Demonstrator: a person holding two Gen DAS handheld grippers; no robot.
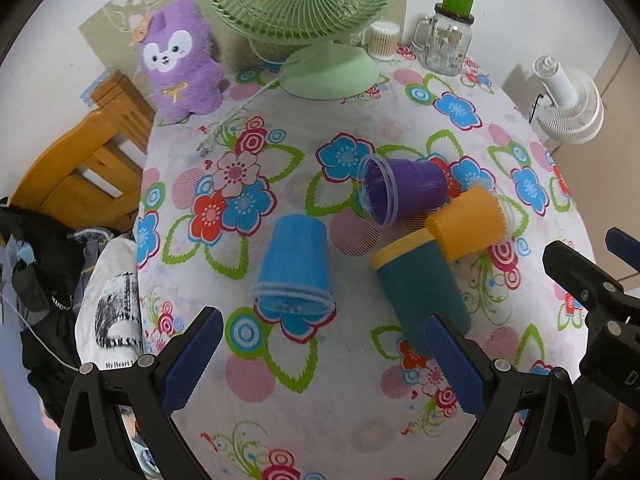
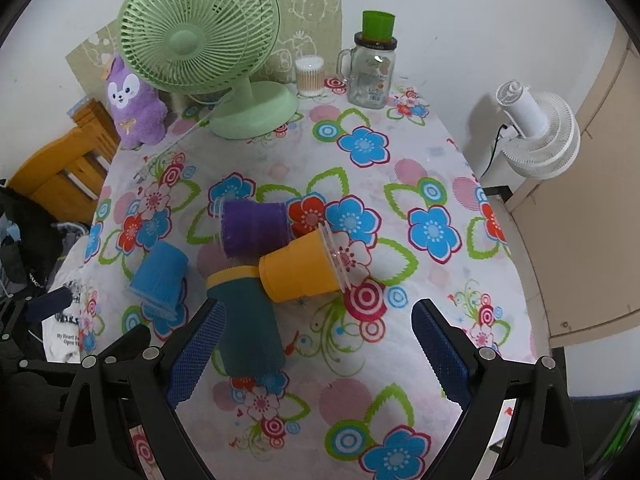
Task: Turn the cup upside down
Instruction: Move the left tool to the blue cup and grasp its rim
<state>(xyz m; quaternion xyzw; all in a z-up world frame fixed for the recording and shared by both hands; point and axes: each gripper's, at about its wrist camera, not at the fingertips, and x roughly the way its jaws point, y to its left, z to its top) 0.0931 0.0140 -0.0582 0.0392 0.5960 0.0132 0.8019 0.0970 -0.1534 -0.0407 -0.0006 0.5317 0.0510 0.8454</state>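
Note:
Several cups are on the flowered tablecloth (image 1: 360,420). A blue cup (image 1: 294,264) stands upside down, rim on the table; it also shows in the right wrist view (image 2: 160,276). A purple cup (image 1: 404,190) (image 2: 254,226) and an orange cup (image 1: 468,224) (image 2: 300,268) lie on their sides. A teal cup with a yellow band (image 1: 420,292) (image 2: 248,320) stands upside down between them. My left gripper (image 1: 324,352) is open and empty just in front of the blue and teal cups. My right gripper (image 2: 318,348) is open and empty in front of the orange cup.
A green desk fan (image 1: 308,12) (image 2: 204,44), a purple plush toy (image 1: 180,60), a cotton swab jar (image 1: 384,40) and a glass mug with a green lid (image 1: 448,40) stand at the back. A wooden chair (image 1: 88,160) with clothes is left; a white fan (image 1: 568,100) is right.

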